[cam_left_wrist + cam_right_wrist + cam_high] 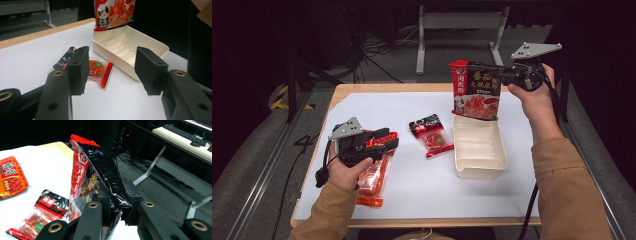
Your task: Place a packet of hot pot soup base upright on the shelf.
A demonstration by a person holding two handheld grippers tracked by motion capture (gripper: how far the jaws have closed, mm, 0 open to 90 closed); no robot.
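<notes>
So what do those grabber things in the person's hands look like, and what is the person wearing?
Each hand wears a tan long sleeve. The left gripper and the right gripper are black, with two chunky jaws ending in flat black pads and brass-coloured rivets. A grey three-cornered plate with small holes sits on top of each, and a black cable trails away below.

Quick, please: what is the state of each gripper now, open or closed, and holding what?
Left gripper: open, holding nothing, above the orange packet.
Right gripper: closed on the red and black bag, held above the cream tray.
</notes>
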